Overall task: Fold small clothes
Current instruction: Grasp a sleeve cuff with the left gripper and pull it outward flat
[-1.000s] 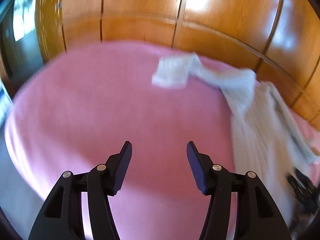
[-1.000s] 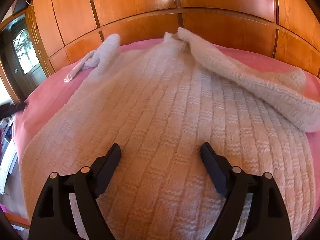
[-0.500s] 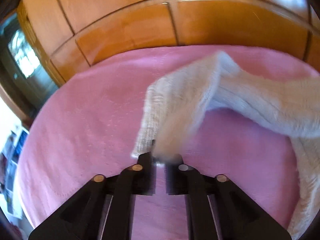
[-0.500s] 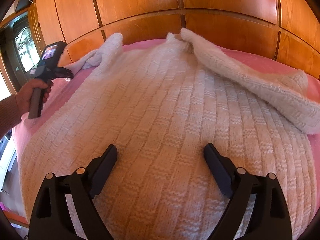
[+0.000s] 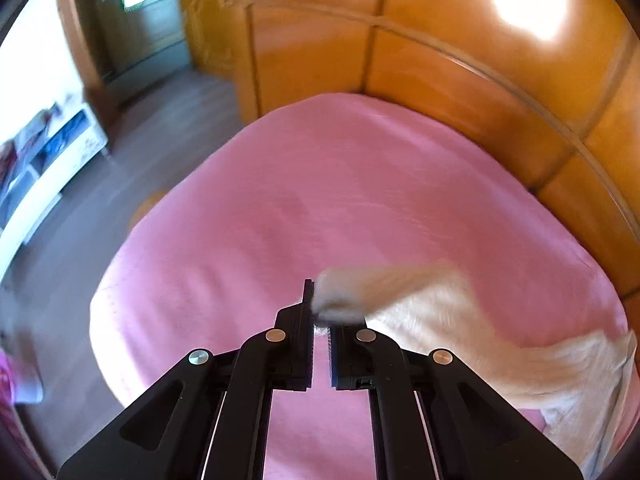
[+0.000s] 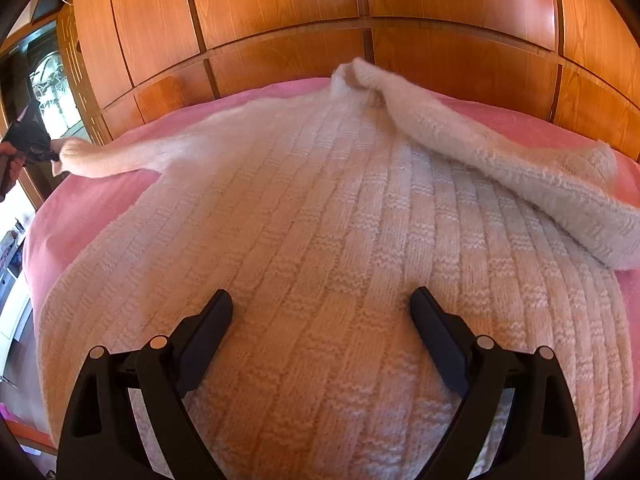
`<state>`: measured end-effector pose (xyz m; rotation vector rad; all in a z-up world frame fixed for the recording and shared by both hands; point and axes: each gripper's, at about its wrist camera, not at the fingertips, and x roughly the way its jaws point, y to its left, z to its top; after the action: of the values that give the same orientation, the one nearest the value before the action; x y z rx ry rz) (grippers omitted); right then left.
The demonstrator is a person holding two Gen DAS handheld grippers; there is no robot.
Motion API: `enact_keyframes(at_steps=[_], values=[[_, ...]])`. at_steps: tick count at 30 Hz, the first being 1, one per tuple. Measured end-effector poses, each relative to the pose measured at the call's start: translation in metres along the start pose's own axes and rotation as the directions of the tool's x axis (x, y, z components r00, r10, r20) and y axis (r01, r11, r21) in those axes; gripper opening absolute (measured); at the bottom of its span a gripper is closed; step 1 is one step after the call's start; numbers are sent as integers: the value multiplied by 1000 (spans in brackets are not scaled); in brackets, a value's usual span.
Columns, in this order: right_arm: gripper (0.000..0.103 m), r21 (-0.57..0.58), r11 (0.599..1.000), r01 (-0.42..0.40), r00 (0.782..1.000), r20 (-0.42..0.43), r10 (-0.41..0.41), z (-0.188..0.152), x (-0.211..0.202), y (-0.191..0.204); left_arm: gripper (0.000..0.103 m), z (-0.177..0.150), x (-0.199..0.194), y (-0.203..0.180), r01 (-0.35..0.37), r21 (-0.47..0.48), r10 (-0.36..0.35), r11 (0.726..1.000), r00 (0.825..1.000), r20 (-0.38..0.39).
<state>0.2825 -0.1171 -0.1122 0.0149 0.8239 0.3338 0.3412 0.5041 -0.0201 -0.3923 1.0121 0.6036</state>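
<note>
Right wrist view, near to far: right gripper point(image 6: 322, 332) hangs wide open and empty over the near hem of one cream sweater point(image 6: 320, 240), spread on the pink bed point(image 6: 92, 200) with its right sleeve point(image 6: 500, 168) already folded across the body and wood panels point(image 6: 280, 20) behind. Left gripper point(image 5: 319, 336), nearly closed, pinches the left sleeve point(image 5: 420, 304) by the cuff and holds it out over the bed's left side, so the step looks like straightening that sleeve. Next move probably calls for carrying it across the body without dragging the sweater; count: one sweater, two sleeves, two grippers.
</note>
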Motion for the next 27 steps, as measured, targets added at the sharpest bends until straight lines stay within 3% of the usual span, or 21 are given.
enact_keyframes(at_steps=[2, 3, 4, 6, 8, 9, 10, 11, 13, 15, 17, 18, 19, 21, 22, 24, 27], values=[[91, -3, 1000, 4, 1000, -1, -4, 0, 0, 1, 4, 4, 15, 1, -108, 45, 109, 993, 994, -25], [91, -5, 1000, 7, 1000, -1, -7, 0, 0, 1, 4, -1, 28, 2, -126, 59, 131, 990, 988, -82], [91, -7, 1000, 10, 1000, -1, -10, 0, 0, 2, 5, -4, 45, 4, -92, 52, 99, 994, 981, -165], [91, -9, 1000, 13, 1000, -1, -13, -1, 0, 3, 8, -7, 60, 14, -42, -68, 27, 997, 979, -204], [91, -12, 1000, 16, 1000, -3, -16, -1, 0, 4, 19, -7, 59, 21, 32, -130, -53, 991, 986, -160], [91, -12, 1000, 16, 1000, -3, -16, -1, 0, 4, 31, -10, 57, 23, 23, -129, -40, 991, 991, -131], [91, -13, 1000, 15, 1000, -3, -16, -1, 0, 3, 39, -12, 54, 25, -32, -125, 19, 992, 994, -108], [91, -13, 1000, 15, 1000, -3, -15, -1, 0, 2, 39, -15, 49, 29, -98, -116, 90, 988, 994, -67], [91, -13, 1000, 16, 1000, -2, -16, 0, 0, 2, 40, -22, 34, 31, -117, -101, 119, 988, 993, 15], [91, -13, 1000, 17, 1000, -2, -17, 0, 0, 2, 57, -36, 27, 30, -62, -77, 66, 995, 996, 51], [91, -14, 1000, 16, 1000, -2, -16, 0, 0, 1, 57, -60, 21, 25, 18, -79, -14, 997, 999, 40], [91, -14, 1000, 16, 1000, -2, -16, 0, 0, 1, 57, -78, 21, 20, 113, -77, -110, 991, 993, 33], [91, -15, 1000, 17, 1000, -3, -17, 0, 0, 1, 57, -90, 22, 20, 148, -66, -146, 987, 989, 26], [92, -19, 1000, 19, 1000, -5, -19, 0, 0, 1, 54, -116, 32, 4, 171, -34, -172, 985, 985, -15], [92, -19, 1000, 20, 1000, -5, -20, 0, 0, 1, 45, -125, 39, 2, 184, -36, -185, 982, 982, -31], [92, -21, 1000, 23, 1000, -6, -23, 0, 0, 2, 41, -133, 55, -7, 219, -58, -223, 974, 972, -70], [92, -27, 999, 34, 999, -7, -34, 0, 1, 4, 42, -128, 63, -26, 283, -79, -286, 956, 958, -27]])
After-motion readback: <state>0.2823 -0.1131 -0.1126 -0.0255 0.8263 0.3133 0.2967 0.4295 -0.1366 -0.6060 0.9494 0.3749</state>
